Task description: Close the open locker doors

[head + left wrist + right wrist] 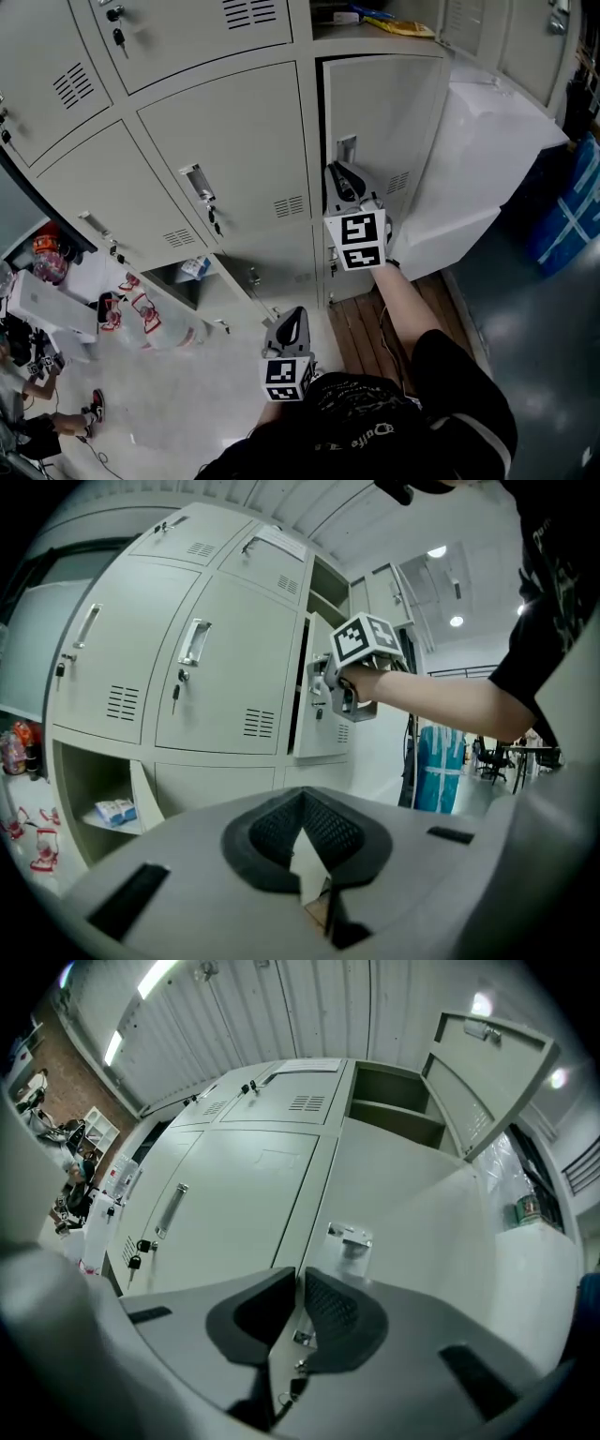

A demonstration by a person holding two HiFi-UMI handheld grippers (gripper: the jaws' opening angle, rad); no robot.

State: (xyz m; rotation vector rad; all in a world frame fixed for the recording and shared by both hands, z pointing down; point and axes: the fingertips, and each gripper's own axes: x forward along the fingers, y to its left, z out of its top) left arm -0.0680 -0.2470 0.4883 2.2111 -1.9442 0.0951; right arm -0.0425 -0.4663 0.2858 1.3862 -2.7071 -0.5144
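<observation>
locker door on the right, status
Right tongs shut on the ajar locker door's edge. Left tongs shut, empty, hanging back. Upper compartment and lower-left compartment also open. No obstruction seen.

The bare right arm (405, 302) reaches forward, its grey right gripper (343, 178) level, fingers (342, 1312) pinched on the pale metal locker door (386, 122) edge. The grey left gripper (292, 321) sits lower, fingers (330, 832) together.
</observation>
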